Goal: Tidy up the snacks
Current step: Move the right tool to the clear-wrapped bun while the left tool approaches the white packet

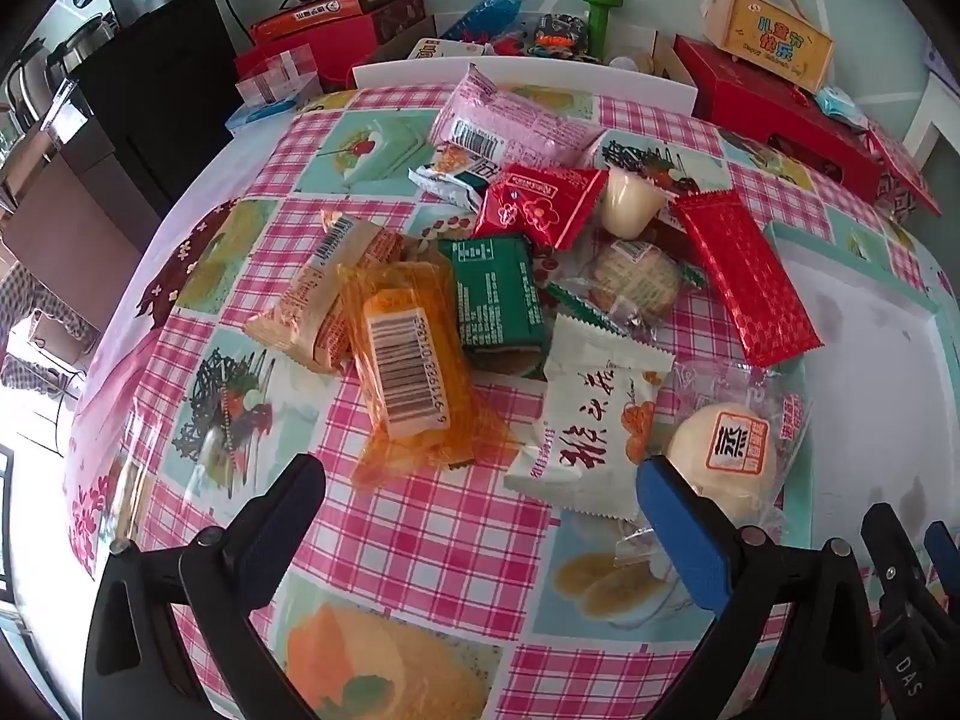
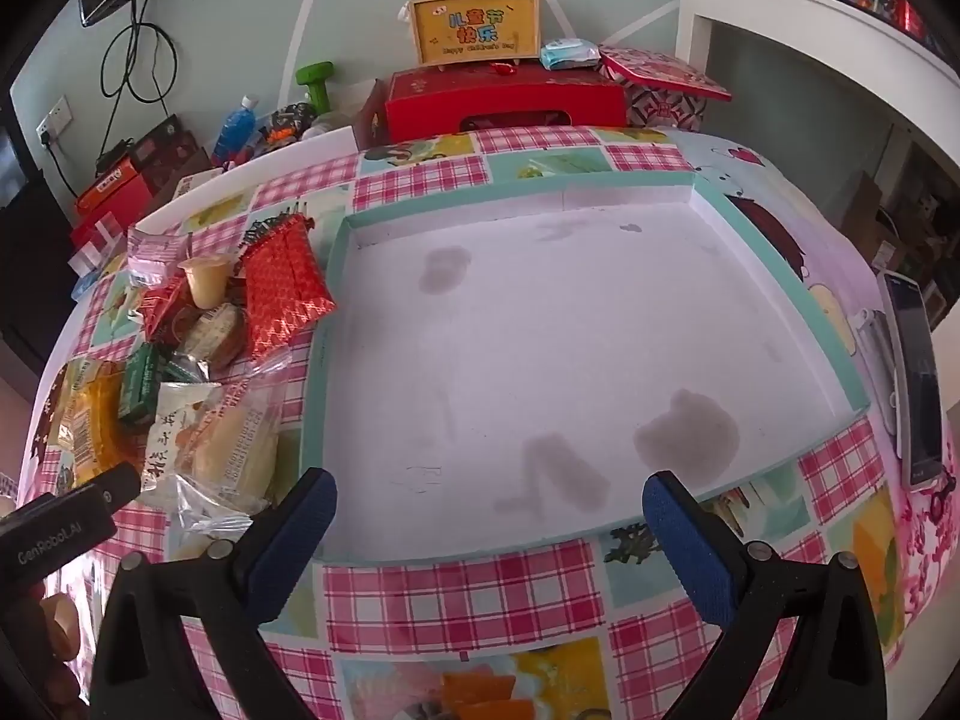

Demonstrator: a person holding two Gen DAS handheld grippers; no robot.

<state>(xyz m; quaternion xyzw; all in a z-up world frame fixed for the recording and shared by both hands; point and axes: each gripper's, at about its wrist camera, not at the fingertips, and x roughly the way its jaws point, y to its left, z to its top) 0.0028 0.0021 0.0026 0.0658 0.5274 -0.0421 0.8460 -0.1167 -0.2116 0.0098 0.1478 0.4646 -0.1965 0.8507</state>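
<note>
A heap of wrapped snacks lies on the checked tablecloth: an orange packet (image 1: 408, 372), a green packet (image 1: 498, 300), a white packet (image 1: 594, 426), a round bun in clear wrap (image 1: 729, 456), a long red bar (image 1: 744, 276) and a pudding cup (image 1: 630, 204). My left gripper (image 1: 480, 498) is open and empty just before the heap. The shallow white tray with a teal rim (image 2: 780, 276) is empty. My right gripper (image 2: 489, 510) is open over its near edge. The heap shows left of the tray (image 2: 198, 336).
Red gift boxes (image 2: 504, 99), a yellow carry box (image 2: 474, 24), a green dumbbell (image 1: 600, 15) and a bottle (image 2: 234, 126) crowd the table's back. A phone (image 2: 912, 378) lies right of the tray. The left gripper's body (image 2: 60, 528) shows at lower left.
</note>
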